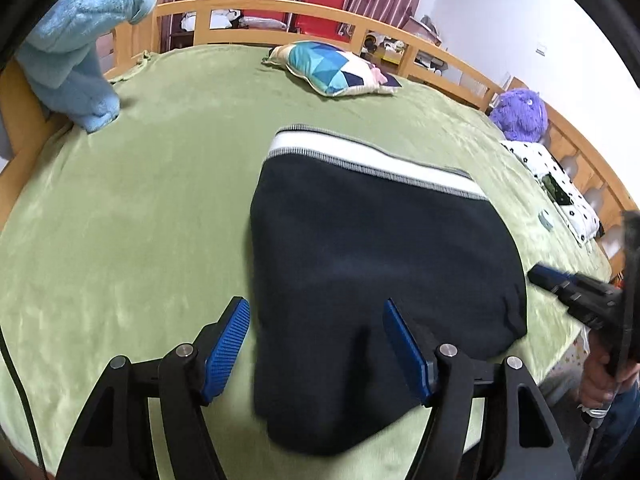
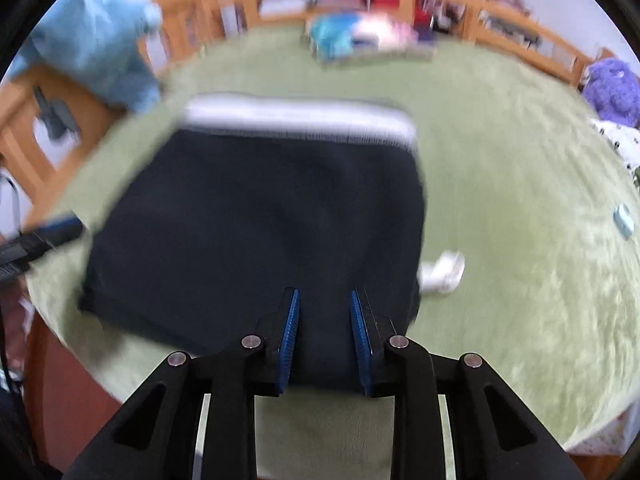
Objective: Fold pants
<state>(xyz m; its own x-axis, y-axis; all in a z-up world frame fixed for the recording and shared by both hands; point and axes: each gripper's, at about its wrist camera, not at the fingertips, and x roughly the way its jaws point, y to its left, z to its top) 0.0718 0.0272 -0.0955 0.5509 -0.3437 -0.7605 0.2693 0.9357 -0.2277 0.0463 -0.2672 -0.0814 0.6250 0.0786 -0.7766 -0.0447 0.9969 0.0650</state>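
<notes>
Dark navy pants (image 1: 380, 248) lie folded into a compact block on the green blanket (image 1: 140, 200), with the white waistband (image 1: 360, 156) at the far edge. My left gripper (image 1: 314, 302) hovers open over the near left corner of the pants, one pad on each side of that edge, gripping nothing. In the blurred right wrist view the pants (image 2: 260, 220) fill the middle. My right gripper (image 2: 325, 292) stands above their near edge, its blue pads a narrow gap apart with no cloth pinched. Each gripper also shows in the other's view: the right gripper (image 1: 560, 284), the left gripper (image 2: 52, 232).
A light blue plush cloth (image 1: 80, 40) hangs over the wooden bed rail (image 1: 256, 4) at far left. A patterned pillow (image 1: 336, 68), a purple plush toy (image 1: 520, 114) and a dotted pillow (image 1: 560, 176) lie farther back. A small white item (image 2: 442, 272) lies right of the pants.
</notes>
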